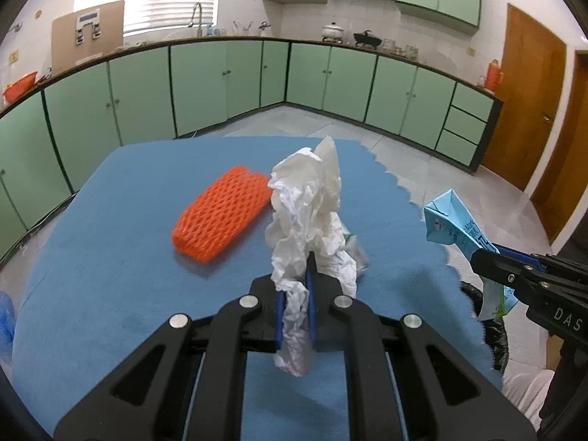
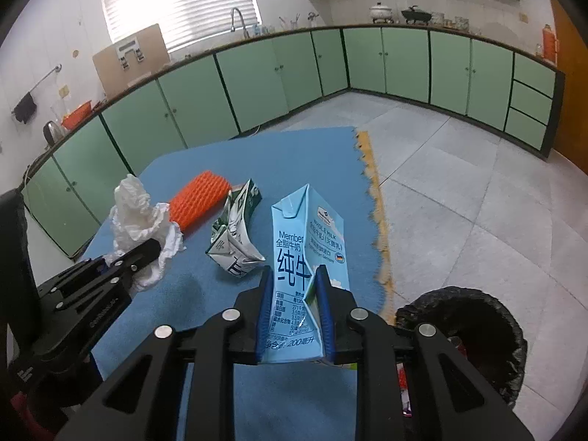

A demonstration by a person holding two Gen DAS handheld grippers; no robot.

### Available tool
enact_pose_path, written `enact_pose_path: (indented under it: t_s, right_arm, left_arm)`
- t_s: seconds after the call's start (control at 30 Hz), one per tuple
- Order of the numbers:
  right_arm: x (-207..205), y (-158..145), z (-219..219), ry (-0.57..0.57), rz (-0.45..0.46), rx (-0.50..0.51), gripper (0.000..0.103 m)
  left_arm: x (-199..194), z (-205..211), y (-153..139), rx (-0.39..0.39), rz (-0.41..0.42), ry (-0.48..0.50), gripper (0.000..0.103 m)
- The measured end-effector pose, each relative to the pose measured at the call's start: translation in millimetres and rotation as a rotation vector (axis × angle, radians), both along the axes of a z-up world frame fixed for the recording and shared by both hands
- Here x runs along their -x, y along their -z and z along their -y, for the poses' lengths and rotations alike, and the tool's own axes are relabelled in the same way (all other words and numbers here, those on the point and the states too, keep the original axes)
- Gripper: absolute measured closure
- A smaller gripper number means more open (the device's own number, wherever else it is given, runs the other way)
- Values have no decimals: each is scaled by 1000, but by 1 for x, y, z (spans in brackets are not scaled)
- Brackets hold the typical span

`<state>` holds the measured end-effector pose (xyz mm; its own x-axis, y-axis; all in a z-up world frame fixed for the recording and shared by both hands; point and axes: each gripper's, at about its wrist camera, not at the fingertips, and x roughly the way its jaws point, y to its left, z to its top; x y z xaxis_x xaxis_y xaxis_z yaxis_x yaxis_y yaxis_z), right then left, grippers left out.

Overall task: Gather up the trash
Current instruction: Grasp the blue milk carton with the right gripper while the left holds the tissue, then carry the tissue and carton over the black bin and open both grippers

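My left gripper [image 1: 296,275] is shut on a crumpled white tissue [image 1: 307,198], held above the blue mat [image 1: 128,242]. The same tissue [image 2: 137,217] and left gripper [image 2: 147,251] show at the left of the right wrist view. My right gripper [image 2: 294,279] is shut on a light blue milk carton [image 2: 307,235], dented between the pads and lifted off the mat. That carton [image 1: 454,226] appears at the right edge of the left wrist view. An orange foam net [image 1: 220,215] and a crushed green-and-white carton [image 2: 235,235] lie on the mat.
A bin lined with a black bag [image 2: 474,334] stands on the tiled floor just right of the mat's jagged edge [image 2: 375,198]. Green kitchen cabinets [image 2: 257,73] run along the far walls. A wooden door [image 1: 529,110] is at the right.
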<state>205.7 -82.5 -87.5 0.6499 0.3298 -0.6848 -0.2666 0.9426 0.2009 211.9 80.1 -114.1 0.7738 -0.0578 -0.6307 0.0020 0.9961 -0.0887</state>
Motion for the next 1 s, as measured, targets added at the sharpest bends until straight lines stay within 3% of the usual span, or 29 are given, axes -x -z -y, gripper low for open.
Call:
enact_pose_path:
  t_s: [0.57, 0.73, 1.0]
  right_arm:
    - [49, -21, 88, 178, 61, 9, 80]
    - [62, -15, 126, 252, 51, 13, 80]
    - [77, 9, 175, 339, 9, 10, 80]
  left_arm:
    - [20, 102, -17, 24, 65, 206, 95]
    - [22, 140, -8, 54, 47, 282, 95]
    - [23, 199, 10, 33, 35, 379, 95]
